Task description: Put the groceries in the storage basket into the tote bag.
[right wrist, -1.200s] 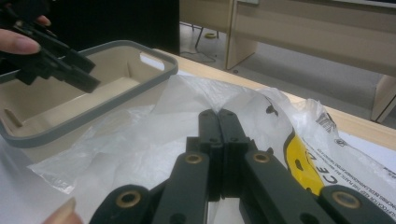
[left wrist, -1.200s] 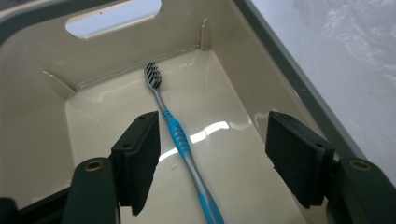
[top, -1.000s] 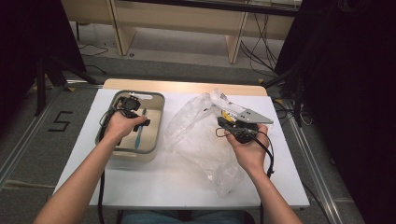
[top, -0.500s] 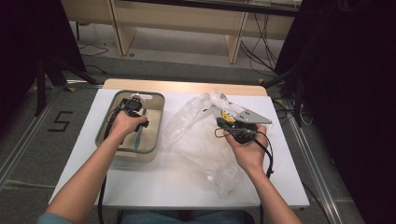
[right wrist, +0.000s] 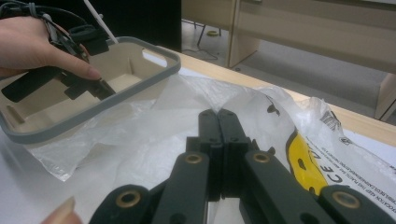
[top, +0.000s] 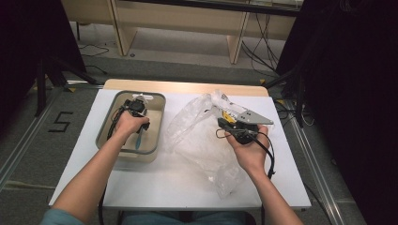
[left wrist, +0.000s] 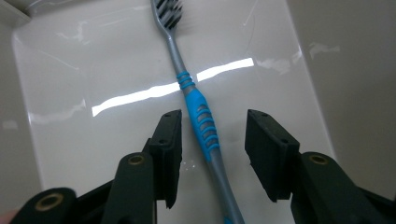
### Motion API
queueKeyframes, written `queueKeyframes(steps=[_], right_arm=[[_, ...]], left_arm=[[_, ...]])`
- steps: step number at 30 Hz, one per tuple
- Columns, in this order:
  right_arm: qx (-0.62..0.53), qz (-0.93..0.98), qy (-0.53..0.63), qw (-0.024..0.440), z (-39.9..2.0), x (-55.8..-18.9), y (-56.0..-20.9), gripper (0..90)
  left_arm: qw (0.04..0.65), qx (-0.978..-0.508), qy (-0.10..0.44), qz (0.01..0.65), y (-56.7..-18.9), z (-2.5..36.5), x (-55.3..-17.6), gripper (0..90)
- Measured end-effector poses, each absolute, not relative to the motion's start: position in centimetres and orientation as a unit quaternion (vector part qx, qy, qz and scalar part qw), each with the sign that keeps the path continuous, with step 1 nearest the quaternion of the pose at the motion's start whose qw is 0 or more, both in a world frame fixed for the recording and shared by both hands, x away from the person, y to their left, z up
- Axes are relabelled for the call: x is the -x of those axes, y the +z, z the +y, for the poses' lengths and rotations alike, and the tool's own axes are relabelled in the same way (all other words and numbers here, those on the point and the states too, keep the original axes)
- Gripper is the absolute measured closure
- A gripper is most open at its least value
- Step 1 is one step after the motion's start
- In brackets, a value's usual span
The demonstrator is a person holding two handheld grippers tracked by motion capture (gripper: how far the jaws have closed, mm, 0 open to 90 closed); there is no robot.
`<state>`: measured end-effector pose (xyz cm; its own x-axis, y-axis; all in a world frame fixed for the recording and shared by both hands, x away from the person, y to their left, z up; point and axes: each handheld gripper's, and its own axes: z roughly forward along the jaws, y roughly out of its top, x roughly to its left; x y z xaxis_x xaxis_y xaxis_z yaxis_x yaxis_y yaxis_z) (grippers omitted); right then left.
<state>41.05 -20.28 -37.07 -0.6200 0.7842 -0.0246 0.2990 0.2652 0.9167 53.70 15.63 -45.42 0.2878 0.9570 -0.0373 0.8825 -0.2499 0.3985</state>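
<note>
The left gripper (left wrist: 212, 154) is reaching down into the tub, and its jaws are standing apart on both sides of the toothbrush handle; they have just been closing, but the pads are not yet touching the handle. In the high view this left gripper (top: 136, 108) is sitting left of the centre, inside the tub. The right gripper (right wrist: 218, 135) is holding its jaws pressed together on a fold of the plastic bag, at the lower middle of the right gripper view.

The white table (top: 164, 183) is filling the middle of the high view. The plastic bag (top: 202, 140), clear and crumpled with a yellow print, is lying at the centre of the table, just right of the tub. The beige tub (top: 157, 101) with a grey rim is standing at the left-centre of the frame. The toothbrush (left wrist: 198, 107), grey with a blue grip, is lying on the tub's floor, with its bristles at the top centre of the left gripper view.
</note>
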Motion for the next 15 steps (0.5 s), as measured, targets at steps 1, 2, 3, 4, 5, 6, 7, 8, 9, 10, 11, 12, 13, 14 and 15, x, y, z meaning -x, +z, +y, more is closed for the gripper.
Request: queueKeyframes(steps=[1,2,3,4,5,6,7,8,9,10,11,12,13,14,15], right_arm=[[-0.358,0.756,0.489,0.248,-20.25,-41.06,-37.09,90.0],[-0.358,0.756,0.489,0.248,-20.23,-41.06,-37.11,90.0],[-0.358,0.756,0.489,0.248,-20.21,-41.06,-37.13,90.0],[-0.357,0.756,0.489,0.248,-20.19,-41.07,-37.14,90.0],[-0.357,0.756,0.489,0.247,-20.17,-41.05,-37.14,90.0],[-0.357,0.756,0.489,0.247,-20.17,-41.05,-37.14,90.0],[-0.357,0.756,0.489,0.248,-20.17,-41.04,-37.13,90.0],[-0.357,0.756,0.489,0.248,-20.19,-41.05,-37.13,90.0],[-0.358,0.756,0.489,0.248,-20.2,-41.05,-37.13,90.0],[-0.358,0.756,0.489,0.248,-20.21,-41.06,-37.12,90.0],[-0.358,0.756,0.489,0.248,-20.22,-41.08,-37.12,90.0],[-0.358,0.756,0.489,0.248,-20.21,-41.09,-37.13,90.0],[-0.358,0.756,0.488,0.248,-20.2,-41.08,-37.13,90.0],[-0.358,0.756,0.489,0.248,-20.18,-41.08,-37.14,90.0],[-0.358,0.756,0.489,0.247,-20.17,-41.07,-37.14,90.0]], left_arm=[[0.174,-0.784,0.108,0.586,-45.45,15.57,-53.71,56.3],[0.173,-0.786,0.108,0.584,-45.48,15.51,-53.74,56.7],[0.17,-0.786,0.106,0.584,-45.55,15.46,-53.79,57.4],[0.168,-0.787,0.105,0.585,-45.62,15.45,-53.84,57.6],[0.166,-0.787,0.104,0.585,-45.71,15.47,-53.9,57.9],[0.164,-0.787,0.103,0.587,-45.8,15.48,-53.95,58.0],[0.162,-0.787,0.101,0.587,-45.9,15.49,-53.97,58.2],[0.16,-0.787,0.101,0.587,-45.94,15.48,-53.98,58.3],[0.16,-0.788,0.102,0.586,-45.9,15.48,-53.99,58.6],[0.162,-0.787,0.1,0.587,-45.88,15.49,-54.0,58.9],[0.161,-0.787,0.099,0.587,-45.9,15.5,-54.0,59.1],[0.16,-0.787,0.1,0.588,-45.91,15.53,-54.02,59.6],[0.159,-0.787,0.1,0.588,-45.91,15.54,-54.03,60.2],[0.157,-0.787,0.101,0.587,-45.91,15.55,-54.04,60.9],[0.155,-0.788,0.102,0.587,-45.91,15.52,-54.04,61.5]])
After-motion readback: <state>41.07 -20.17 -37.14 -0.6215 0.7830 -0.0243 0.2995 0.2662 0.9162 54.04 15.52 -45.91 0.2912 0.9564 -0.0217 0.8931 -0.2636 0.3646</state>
